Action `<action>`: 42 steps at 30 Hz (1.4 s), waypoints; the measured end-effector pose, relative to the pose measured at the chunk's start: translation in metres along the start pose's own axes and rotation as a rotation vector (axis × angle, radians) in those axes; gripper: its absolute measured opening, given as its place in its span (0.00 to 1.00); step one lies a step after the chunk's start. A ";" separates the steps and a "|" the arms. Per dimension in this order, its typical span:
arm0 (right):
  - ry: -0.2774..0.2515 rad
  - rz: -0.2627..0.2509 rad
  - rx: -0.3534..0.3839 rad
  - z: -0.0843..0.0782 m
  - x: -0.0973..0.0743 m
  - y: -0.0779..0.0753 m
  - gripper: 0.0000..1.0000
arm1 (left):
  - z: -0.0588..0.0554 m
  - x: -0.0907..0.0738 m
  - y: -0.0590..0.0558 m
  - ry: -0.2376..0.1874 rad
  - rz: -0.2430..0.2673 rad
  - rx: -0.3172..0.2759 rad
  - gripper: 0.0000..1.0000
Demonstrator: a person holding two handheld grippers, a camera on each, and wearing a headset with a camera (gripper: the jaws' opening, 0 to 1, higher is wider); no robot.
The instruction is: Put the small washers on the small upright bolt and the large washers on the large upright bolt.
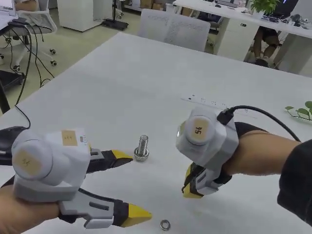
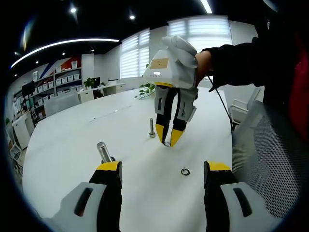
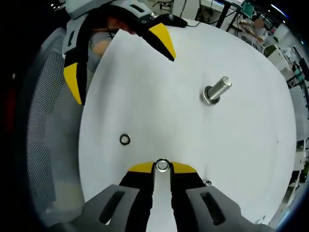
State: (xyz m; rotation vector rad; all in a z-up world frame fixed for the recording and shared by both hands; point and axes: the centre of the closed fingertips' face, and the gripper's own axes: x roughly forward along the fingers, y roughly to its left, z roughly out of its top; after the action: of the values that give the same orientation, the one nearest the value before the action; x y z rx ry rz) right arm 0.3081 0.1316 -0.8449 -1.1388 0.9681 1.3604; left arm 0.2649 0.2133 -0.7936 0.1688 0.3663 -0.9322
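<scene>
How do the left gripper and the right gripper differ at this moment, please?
The left gripper has its jaws wide open and holds nothing, while the right gripper is shut on a washer. The left gripper lies roughly level, pointing across the table, while the right gripper points down at it. Both have yellow jaw tips.
</scene>
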 end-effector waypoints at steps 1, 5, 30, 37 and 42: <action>0.002 -0.001 0.005 -0.003 -0.001 0.000 0.13 | 0.000 0.000 0.000 0.001 -0.001 0.000 0.68; 0.008 -0.010 0.020 -0.012 -0.006 -0.004 0.13 | -0.001 0.002 -0.001 0.004 -0.005 -0.001 0.68; 0.027 -0.077 0.107 -0.056 -0.035 -0.030 0.13 | -0.002 0.007 -0.002 0.012 -0.011 -0.005 0.68; 0.018 -0.108 0.120 -0.059 -0.047 -0.043 0.13 | -0.003 0.008 -0.002 0.016 -0.012 -0.006 0.68; 0.008 -0.132 0.124 -0.055 -0.055 -0.051 0.13 | -0.004 0.007 -0.002 0.016 -0.012 -0.007 0.68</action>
State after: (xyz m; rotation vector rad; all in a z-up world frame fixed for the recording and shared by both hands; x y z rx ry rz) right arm 0.3635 0.0711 -0.8005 -1.0953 0.9533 1.1749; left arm 0.2657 0.2083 -0.8001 0.1679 0.3863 -0.9417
